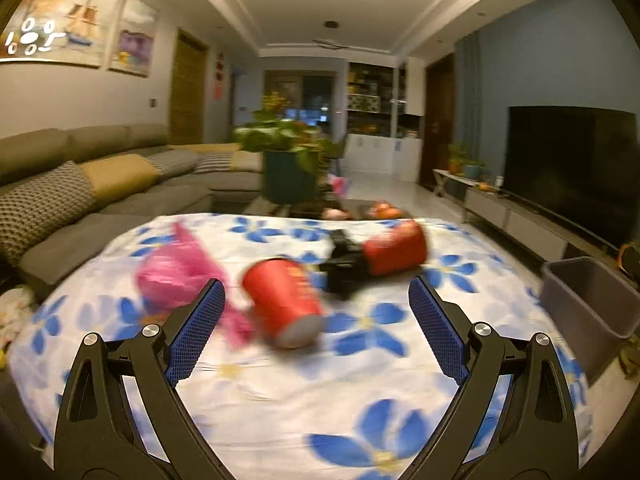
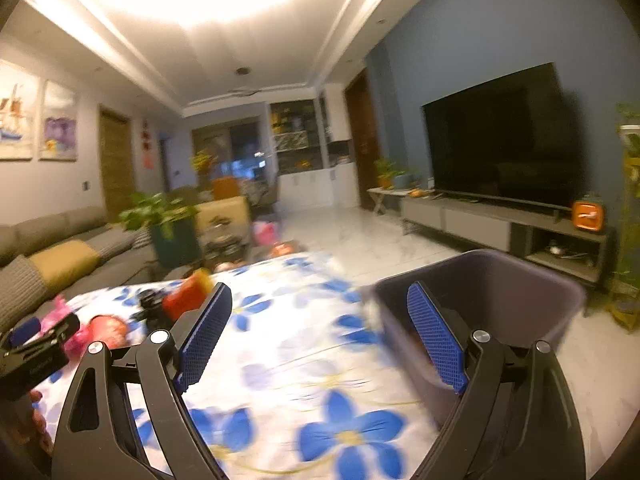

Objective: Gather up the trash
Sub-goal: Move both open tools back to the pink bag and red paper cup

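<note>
Trash awaits on floral cloth, bin [image 2: 520,280] at table's right edge.
L gripper [image 1: 316,312] and R gripper [image 2: 320,316] both gape empty; near red cup [image 1: 282,300], pink bag [image 1: 176,272], far red cup [image 1: 396,250] lie loose within reach.

Motion blur smears much of both views. In the left wrist view, the near red cup [image 1: 282,304] lying on the flowered cloth [image 1: 280,380] is soft-edged, its printing unreadable. The pink bag [image 1: 180,276] to its left is a shapeless smear. A black object [image 1: 340,268] beside the far red cup [image 1: 396,250] is too blurred to identify. The grey bin [image 1: 592,296] is cut off at the right edge. In the right wrist view, the bin's near wall [image 2: 404,344] is blurred and partly hidden behind the right gripper's fingers [image 2: 436,340]. The left gripper [image 2: 30,344] is cut off at the left edge.
</note>
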Demonstrator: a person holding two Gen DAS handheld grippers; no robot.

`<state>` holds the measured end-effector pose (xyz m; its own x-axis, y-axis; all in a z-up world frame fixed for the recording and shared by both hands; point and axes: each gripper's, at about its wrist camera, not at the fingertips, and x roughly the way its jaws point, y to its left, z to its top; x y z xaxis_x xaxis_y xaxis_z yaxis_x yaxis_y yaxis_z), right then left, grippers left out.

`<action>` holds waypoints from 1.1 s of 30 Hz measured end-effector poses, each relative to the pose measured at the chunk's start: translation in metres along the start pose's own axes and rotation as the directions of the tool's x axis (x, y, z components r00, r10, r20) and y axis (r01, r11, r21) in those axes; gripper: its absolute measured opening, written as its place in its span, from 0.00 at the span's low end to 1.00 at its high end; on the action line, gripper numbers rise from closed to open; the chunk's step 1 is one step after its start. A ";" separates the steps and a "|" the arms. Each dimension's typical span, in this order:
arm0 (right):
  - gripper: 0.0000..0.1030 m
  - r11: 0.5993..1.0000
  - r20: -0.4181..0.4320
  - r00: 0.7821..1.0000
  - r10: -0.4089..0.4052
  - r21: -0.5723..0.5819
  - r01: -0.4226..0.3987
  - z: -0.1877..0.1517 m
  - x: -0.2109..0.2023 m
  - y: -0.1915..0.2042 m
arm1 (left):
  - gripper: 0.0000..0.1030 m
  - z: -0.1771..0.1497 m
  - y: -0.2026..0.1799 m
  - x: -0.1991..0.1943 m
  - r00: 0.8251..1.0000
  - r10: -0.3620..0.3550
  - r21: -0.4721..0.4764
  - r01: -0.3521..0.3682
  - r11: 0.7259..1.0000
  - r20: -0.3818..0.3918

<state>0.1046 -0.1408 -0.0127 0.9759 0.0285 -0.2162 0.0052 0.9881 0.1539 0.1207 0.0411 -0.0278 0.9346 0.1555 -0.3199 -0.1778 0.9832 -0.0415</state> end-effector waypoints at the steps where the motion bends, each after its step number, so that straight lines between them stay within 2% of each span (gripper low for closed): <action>1: 0.84 1.000 -0.011 1.000 0.024 -0.005 -0.024 -0.002 0.004 0.010 | 0.89 -0.001 0.009 0.001 1.000 0.019 -0.004 -0.019 1.000 -0.002; 6: 0.84 0.993 -0.056 0.992 0.113 -0.031 -0.115 -0.011 0.019 0.047 | 0.89 -0.001 0.057 0.001 0.995 0.097 -0.056 -0.098 0.994 -0.007; 15: 0.84 0.960 -0.156 0.954 0.256 -0.075 -0.269 -0.027 0.054 0.127 | 0.89 -0.001 0.119 0.004 0.983 0.183 -0.117 -0.184 0.976 -0.016; 25: 0.91 0.923 -0.250 0.913 0.322 -0.130 -0.362 -0.041 0.095 0.196 | 0.89 -0.003 0.160 0.015 0.973 0.229 -0.135 -0.230 0.964 -0.024; 33: 0.91 0.909 -0.351 0.877 0.329 -0.135 -0.395 -0.050 0.131 0.232 | 0.89 0.004 0.174 0.022 0.975 0.221 -0.140 -0.221 0.965 -0.016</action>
<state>0.2230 0.1001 -0.0532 0.7808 0.4027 -0.4777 -0.4096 0.9073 0.0954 0.1117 0.2155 -0.0388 0.8673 0.3672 -0.3361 -0.4212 0.9012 -0.1023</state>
